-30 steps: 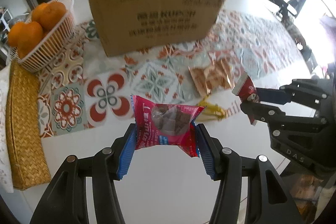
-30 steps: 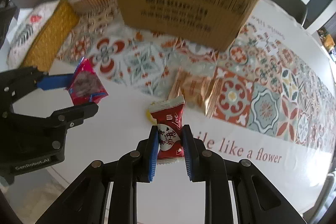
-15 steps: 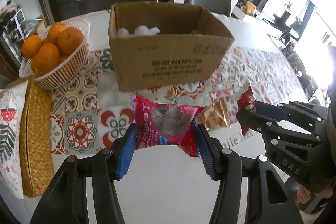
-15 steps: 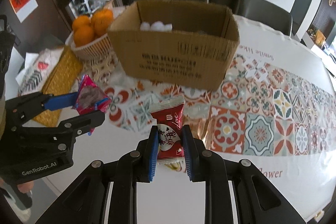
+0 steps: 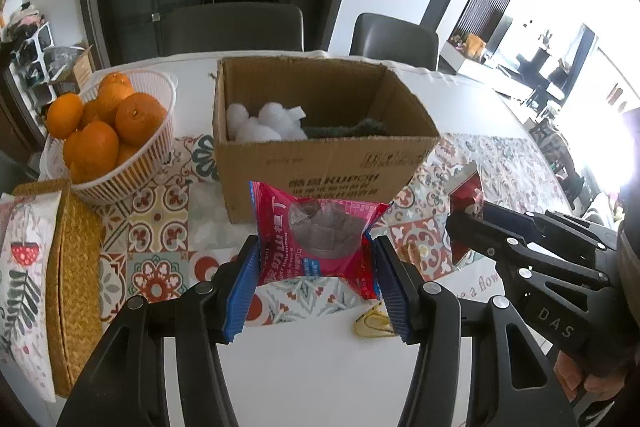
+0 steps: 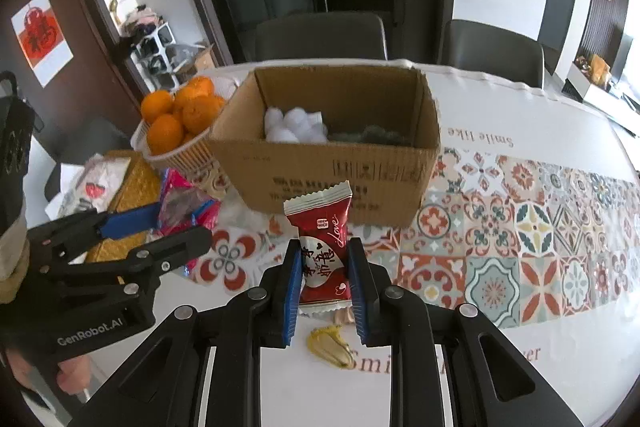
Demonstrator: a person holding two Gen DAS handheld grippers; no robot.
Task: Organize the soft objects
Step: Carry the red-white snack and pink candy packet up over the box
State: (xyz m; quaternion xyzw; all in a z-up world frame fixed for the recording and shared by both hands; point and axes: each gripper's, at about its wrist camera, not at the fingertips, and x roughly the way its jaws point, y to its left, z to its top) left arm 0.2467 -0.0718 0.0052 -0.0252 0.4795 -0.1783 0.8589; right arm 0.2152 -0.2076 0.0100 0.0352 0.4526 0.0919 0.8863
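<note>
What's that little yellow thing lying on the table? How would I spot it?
Start at the cardboard box mid-table, then come toward the camera past the red packet held in the right tongs. Just below it, on bare white tabletop, lies the yellow wrapper: crumpled, and the only yellow piece there.

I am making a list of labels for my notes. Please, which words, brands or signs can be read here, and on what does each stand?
"GenRobot.AI": left tool body.
"DAS": right tool body.
"Love": red packet; its Chinese characters I cannot read surely.
"KUPCH", partly blurred: box front; other print too blurred.
"Smile like": tablecloth, upside down.
"HAWTHORN": pink packet; the rest too small.
Red sign on door: unreadable.
</note>
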